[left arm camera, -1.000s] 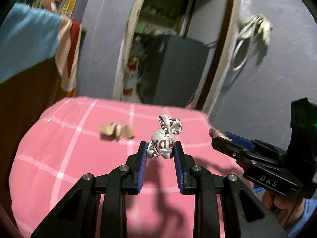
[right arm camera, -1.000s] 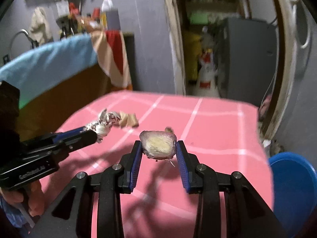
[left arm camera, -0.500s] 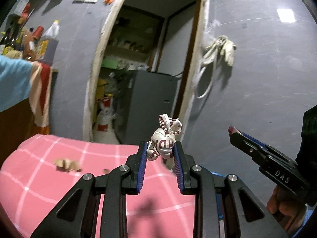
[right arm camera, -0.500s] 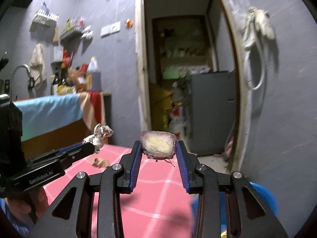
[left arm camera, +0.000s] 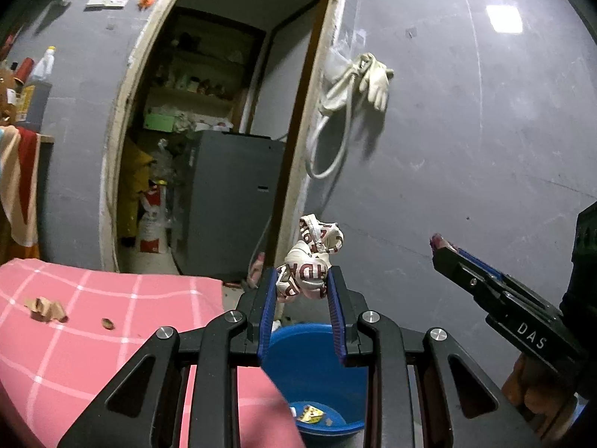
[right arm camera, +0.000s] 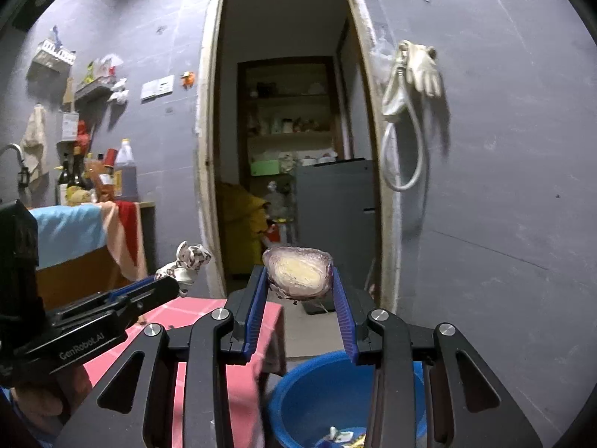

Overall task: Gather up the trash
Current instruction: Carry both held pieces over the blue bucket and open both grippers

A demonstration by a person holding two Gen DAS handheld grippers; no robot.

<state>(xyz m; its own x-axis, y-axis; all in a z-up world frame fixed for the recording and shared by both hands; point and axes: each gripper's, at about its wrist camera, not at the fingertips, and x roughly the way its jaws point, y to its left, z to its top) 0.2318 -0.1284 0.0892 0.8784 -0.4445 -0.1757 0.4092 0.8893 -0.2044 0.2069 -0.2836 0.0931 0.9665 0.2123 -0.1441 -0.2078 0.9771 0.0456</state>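
Observation:
My left gripper (left arm camera: 302, 280) is shut on a crumpled white wrapper with red print (left arm camera: 311, 261), held up in the air. My right gripper (right arm camera: 298, 278) is shut on a cut onion piece with purple skin (right arm camera: 297, 271). A blue bucket (left arm camera: 321, 373) with some scraps at its bottom stands on the floor below both grippers; the bucket (right arm camera: 298, 399) also shows in the right wrist view. From the left wrist view the right gripper (left arm camera: 442, 248) enters at the right. From the right wrist view the left gripper (right arm camera: 175, 280) with the wrapper (right arm camera: 188, 261) shows at the left.
A table with a pink checked cloth (left arm camera: 93, 336) lies to the left, with brown peel scraps (left arm camera: 44, 308) on it. Ahead is a grey wall with a doorway (right arm camera: 291, 149), a grey cabinet (right arm camera: 335, 216) inside, and gloves and a hose (left arm camera: 354, 86) hanging beside it.
Both grippers have swung right and risen, off the pink table toward the doorway wall. The blue bucket has come into view beneath them. Each keeps its grip.

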